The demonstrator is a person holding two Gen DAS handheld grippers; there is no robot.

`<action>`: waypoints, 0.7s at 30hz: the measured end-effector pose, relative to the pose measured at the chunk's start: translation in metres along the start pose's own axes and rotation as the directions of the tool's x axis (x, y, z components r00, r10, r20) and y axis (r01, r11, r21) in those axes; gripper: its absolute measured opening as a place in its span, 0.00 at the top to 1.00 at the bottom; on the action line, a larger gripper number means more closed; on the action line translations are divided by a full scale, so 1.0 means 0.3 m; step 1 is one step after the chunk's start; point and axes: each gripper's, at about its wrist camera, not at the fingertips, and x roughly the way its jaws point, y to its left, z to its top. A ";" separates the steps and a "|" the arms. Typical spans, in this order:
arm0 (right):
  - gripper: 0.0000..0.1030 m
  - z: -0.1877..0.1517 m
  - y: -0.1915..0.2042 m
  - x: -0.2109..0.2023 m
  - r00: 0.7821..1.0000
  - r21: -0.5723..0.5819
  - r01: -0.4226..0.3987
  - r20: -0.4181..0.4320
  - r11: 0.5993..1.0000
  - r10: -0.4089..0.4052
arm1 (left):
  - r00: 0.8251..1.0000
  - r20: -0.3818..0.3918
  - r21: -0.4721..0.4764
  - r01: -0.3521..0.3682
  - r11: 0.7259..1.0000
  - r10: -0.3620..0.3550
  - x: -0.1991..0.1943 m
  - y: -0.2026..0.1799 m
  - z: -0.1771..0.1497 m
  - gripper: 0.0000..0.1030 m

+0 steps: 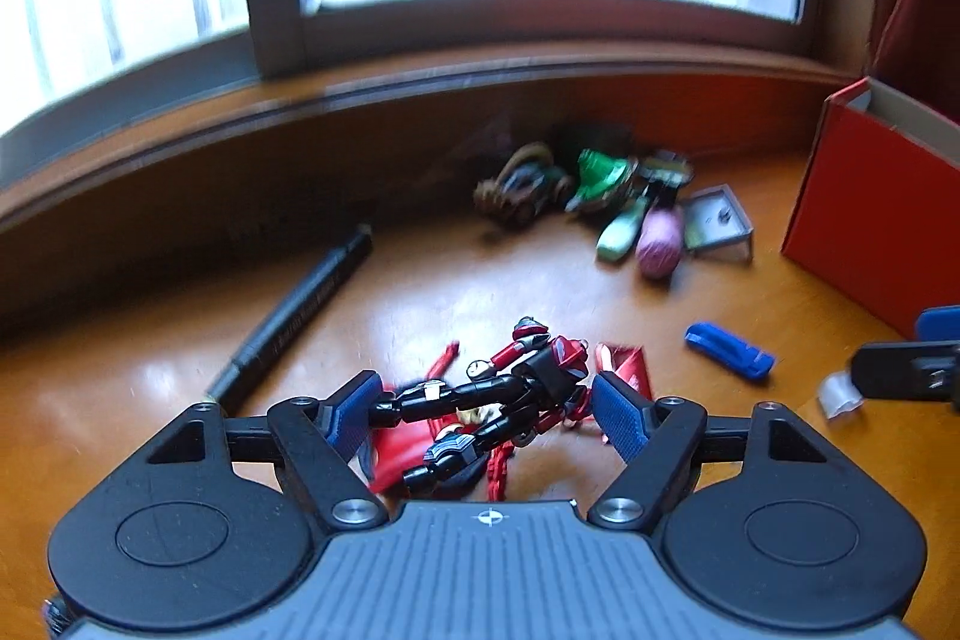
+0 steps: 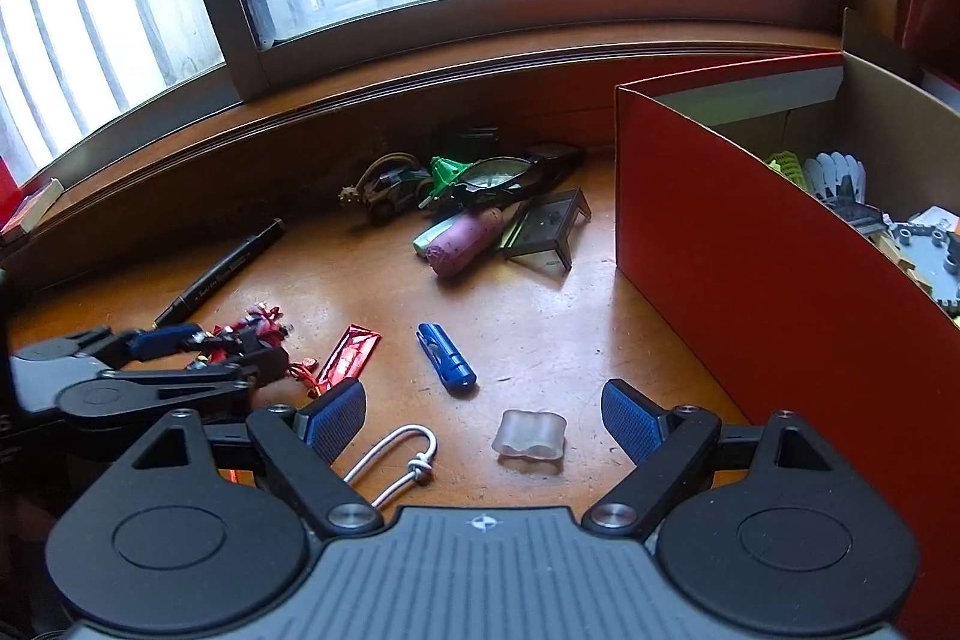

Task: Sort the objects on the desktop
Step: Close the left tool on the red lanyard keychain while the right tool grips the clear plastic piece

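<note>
Red box [image 2: 750, 280] already holds toys; many remain on tabletop [image 2: 540, 340]. Left gripper [image 1: 486, 409] straddles robot figure [image 1: 510, 394], jaws apart; right gripper [image 2: 483, 418] open above clear piece [image 2: 530, 434].

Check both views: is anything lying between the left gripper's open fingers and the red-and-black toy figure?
Nothing visible does. The left gripper is open with the toy figure already lying between its fingers on the desk.

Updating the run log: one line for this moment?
left tongs: open around red-black toy figure | right tongs: open, empty | red cardboard box: partly filled
</note>
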 end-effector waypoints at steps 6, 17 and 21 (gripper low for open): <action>0.15 -0.009 0.000 0.006 1.000 0.003 -0.008 -0.003 1.000 0.008 | 1.000 0.014 -0.001 -0.005 1.000 0.005 -0.026 0.001 0.007 0.26; 0.39 -0.053 -0.041 0.084 0.998 0.059 0.044 -0.041 0.997 -0.041 | 1.000 0.015 -0.003 -0.016 1.000 0.016 -0.055 0.037 -0.017 0.26; 0.57 -0.064 -0.043 0.116 0.997 0.062 0.061 -0.051 0.996 -0.058 | 1.000 0.015 -0.001 -0.017 1.000 0.017 -0.069 0.049 -0.029 0.26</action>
